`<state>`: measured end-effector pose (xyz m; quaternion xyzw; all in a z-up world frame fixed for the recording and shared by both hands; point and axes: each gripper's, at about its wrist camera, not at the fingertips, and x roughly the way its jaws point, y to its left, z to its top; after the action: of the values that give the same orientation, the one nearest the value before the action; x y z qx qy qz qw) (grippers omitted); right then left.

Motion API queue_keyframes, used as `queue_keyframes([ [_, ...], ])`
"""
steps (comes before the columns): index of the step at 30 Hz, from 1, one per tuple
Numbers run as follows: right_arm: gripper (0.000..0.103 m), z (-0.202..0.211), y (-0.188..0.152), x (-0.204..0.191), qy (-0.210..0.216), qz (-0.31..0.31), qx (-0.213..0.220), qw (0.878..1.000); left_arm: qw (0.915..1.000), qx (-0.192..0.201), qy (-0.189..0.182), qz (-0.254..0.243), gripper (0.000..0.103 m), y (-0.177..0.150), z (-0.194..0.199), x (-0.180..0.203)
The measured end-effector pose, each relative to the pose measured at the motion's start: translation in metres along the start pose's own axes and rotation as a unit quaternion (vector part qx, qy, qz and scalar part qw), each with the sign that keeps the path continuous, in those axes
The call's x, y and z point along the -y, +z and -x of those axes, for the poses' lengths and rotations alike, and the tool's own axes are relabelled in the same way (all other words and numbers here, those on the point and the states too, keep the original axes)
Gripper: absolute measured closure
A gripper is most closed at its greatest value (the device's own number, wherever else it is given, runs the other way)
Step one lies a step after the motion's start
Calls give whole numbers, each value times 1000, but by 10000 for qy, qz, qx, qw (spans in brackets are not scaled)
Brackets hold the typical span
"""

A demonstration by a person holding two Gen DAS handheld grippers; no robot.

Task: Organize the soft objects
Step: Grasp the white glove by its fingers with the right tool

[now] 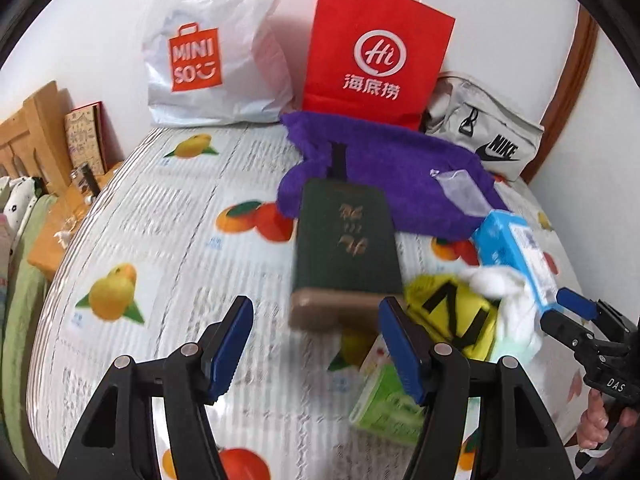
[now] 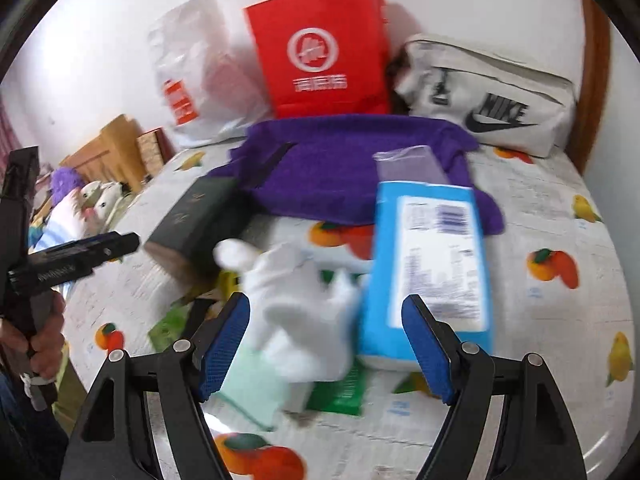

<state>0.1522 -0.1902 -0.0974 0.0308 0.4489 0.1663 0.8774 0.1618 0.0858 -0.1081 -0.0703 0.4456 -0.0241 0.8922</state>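
Gloves (image 2: 296, 320), white, soft and crumpled, lie in a loose heap on the fruit-print table cover (image 1: 160, 240), just in front of the purple towel (image 1: 392, 176) that serves as the scene's landmark. Judging by their slack folds, they are light and limp and will sag from any single pinch, so a bunched fold near the middle of the heap looks the surest place to take hold. The right gripper (image 2: 326, 338) hangs over them with its blue pads spread wide and nothing pressed between them; the left gripper (image 1: 316, 340) is likewise spread and empty, poised in front of the towel above a dark green book (image 1: 344, 248), which is stiff and rests partly on the towel's near edge. Beside the gloves, also in front of the towel, sit a yellow cloth item (image 1: 452, 308), apparently soft as well, a blue packet (image 2: 432, 264) leaning across the towel's right corner, and a green packet (image 1: 384, 400) nearer the camera. The towel itself looks plush and floppy, best gathered at an edge. Behind the towel, against the wall, stand a white plastic bag (image 1: 216, 40), a red paper bag (image 1: 376, 48) and a pale grey Nike pouch (image 2: 488, 96).
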Motion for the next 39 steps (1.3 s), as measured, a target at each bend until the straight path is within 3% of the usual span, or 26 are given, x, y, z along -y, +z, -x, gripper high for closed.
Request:
queue_keyframes([
  [4,25,-15,-5,-20,1,208,-43,9998,9997,-54,-164,155,40,-15,0,-9],
  [8,47,-34,-7,-30,-255,474,-234,9983,9993,-139,-270,219,40,-24,-3,-14],
  [12,49,-26,-7,-31,-220,526,-20,9984,9993,-148,-296,187,40,-28,-3,-14],
  [17,49,7,-7,-30,411,415,479,9971,9988,-189,-375,246,40,-31,-4,-15],
  [20,49,15,-10,-28,435,395,545,9968,9987,-210,-402,249,40,-36,-3,-12],
  [24,48,22,-19,-24,444,389,536,9968,9987,-266,-395,195,40,-42,-3,-7],
  [30,45,-2,-46,-32,267,718,-2,9971,9986,-353,-369,113,40,-50,-6,-1],
  [33,39,-4,-54,-34,178,755,-134,9969,9986,-359,-368,105,40,-52,-5,-1],
  [37,22,3,-48,-36,222,672,51,9975,9984,-368,-399,138,40,-52,-6,-3],
  [39,22,3,-43,-38,269,633,96,9976,9983,-392,-400,139,40,-53,-7,-4],
])
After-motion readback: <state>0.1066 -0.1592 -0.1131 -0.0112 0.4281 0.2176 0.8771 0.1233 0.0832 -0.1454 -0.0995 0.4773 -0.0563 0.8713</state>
